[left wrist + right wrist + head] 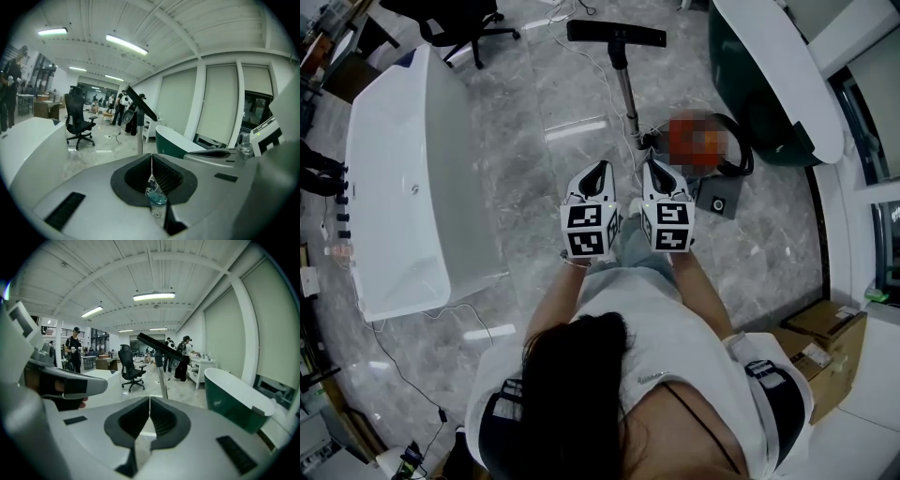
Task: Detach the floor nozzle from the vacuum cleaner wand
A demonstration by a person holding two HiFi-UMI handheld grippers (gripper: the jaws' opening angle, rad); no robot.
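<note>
1. Holding the left gripper (pixel 598 174) and the right gripper (pixel 657 171) just beside each other in front of the body, both aimed forward and a little downward toward the vacuum cleaner wand (pixel 627 94).
2. Showing, in the left gripper view, pads pressed together along one thin seam, clamped on nothing; glimpsing something bluish under that seam, perhaps cloth, too blurred to name.
3. Showing, in the right gripper view, pads likewise closed flat against each other and empty.
4. Finding the floor nozzle (pixel 616 34) ahead of both grippers and well apart from them, black, still joined to the far end of the silver wand.
5. Reading from both gripper views as perched atop the upright wand and tilted, left end higher than right.
6. Losing the wand's near end just beside the right gripper's tip in the head view.
7. Touching neither wand nor nozzle with either gripper.
8. Standing on a grey marbled floor (pixel 525 169) between a white bathtub (pixel 394 187) on the left and a dark green bathtub (pixel 739 94) on the right.
9. Noting a black office chair (pixel 450 23) beyond the white bathtub and cardboard boxes (pixel 827 330) low on the right.
10. Catching several people (pixel 73 350) standing far back in the room in both gripper views.
</note>
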